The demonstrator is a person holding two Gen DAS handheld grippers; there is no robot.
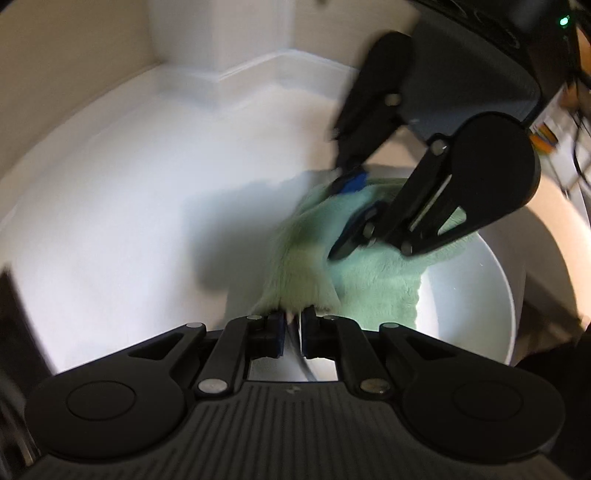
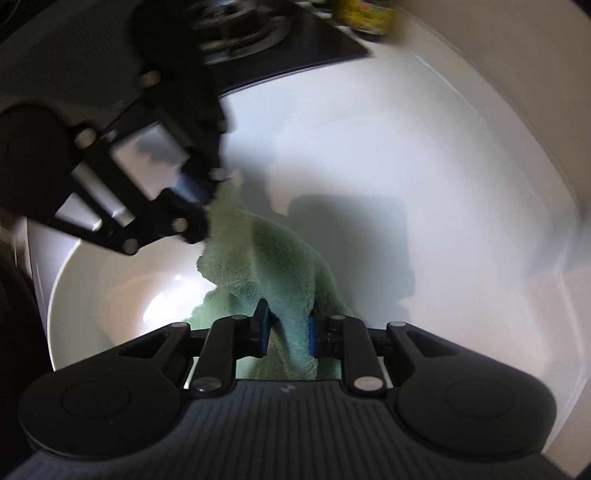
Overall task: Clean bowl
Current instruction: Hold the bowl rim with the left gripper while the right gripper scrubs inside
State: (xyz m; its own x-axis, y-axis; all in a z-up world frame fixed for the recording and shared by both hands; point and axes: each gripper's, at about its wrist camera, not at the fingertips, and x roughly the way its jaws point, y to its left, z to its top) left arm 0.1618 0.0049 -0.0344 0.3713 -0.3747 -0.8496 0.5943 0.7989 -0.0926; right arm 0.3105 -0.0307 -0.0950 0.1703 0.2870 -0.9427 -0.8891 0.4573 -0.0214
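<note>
Both grippers work: our left gripper [image 1: 293,328] pinches the bowl [image 1: 476,295] rim steady, while our right gripper [image 2: 287,326] clamps the cloth [image 2: 273,251] for wiping.

no readable text, label or number anywhere; yellow packaging [image 2: 364,13] print too blurred to read.

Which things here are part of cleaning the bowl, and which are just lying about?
Part of the job:
white bowl
green cloth
left gripper, pinching bowl rim
right gripper, gripping cloth

Just there:
stove burner
yellow package
white counter
</note>
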